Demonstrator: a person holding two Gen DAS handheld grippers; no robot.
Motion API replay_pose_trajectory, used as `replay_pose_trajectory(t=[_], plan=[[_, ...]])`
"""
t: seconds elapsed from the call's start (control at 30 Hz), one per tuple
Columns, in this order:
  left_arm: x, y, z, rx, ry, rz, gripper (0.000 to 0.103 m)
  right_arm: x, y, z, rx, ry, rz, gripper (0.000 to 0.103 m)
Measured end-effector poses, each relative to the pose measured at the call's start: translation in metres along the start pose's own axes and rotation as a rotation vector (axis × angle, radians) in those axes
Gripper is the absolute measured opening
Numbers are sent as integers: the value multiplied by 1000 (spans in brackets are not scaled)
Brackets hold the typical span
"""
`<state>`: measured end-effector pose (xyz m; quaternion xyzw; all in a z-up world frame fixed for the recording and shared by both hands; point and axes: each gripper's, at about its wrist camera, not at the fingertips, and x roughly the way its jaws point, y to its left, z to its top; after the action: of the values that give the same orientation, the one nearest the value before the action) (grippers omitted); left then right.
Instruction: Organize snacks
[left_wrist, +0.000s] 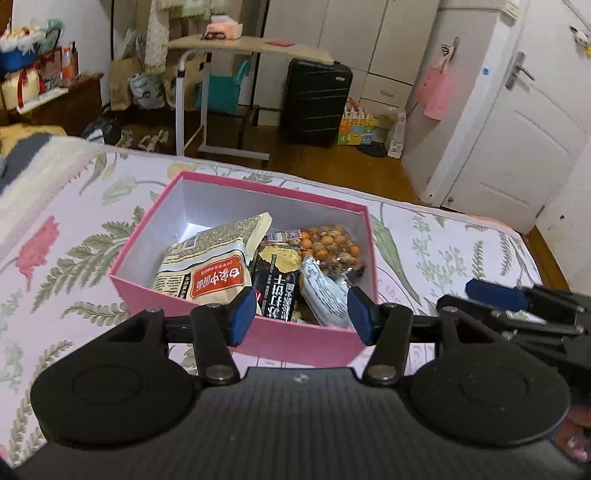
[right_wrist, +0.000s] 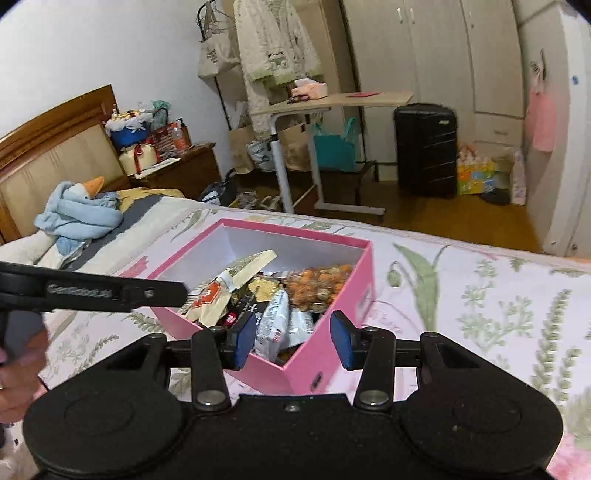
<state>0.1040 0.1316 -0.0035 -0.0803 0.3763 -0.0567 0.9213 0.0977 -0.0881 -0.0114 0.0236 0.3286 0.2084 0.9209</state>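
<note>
Beyond both open grippers (left_wrist: 301, 314) (right_wrist: 293, 341); pink snack box (left_wrist: 314, 341).

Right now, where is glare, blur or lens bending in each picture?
Left wrist view: bright glare in the far inner corner of the pink box; door edges bend.
Right wrist view: bedsheet at lower right smeared; wardrobe lines bow; snack packets slightly soft.

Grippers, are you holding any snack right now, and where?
Nothing is held. The left gripper and right gripper are both open above the pink box, apart from the snacks.
</note>
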Motion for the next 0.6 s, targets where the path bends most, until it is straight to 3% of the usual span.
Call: replay_pose_trajectory(t=[0.33,0.6], plan=[[-50,-39,-18,69,-25,-22,56,-76,-10,-17,50,-45,-135,52],[-57,-71,-37,120,-18,-30,64,-107,-20,-46,103,-33,-252,56]])
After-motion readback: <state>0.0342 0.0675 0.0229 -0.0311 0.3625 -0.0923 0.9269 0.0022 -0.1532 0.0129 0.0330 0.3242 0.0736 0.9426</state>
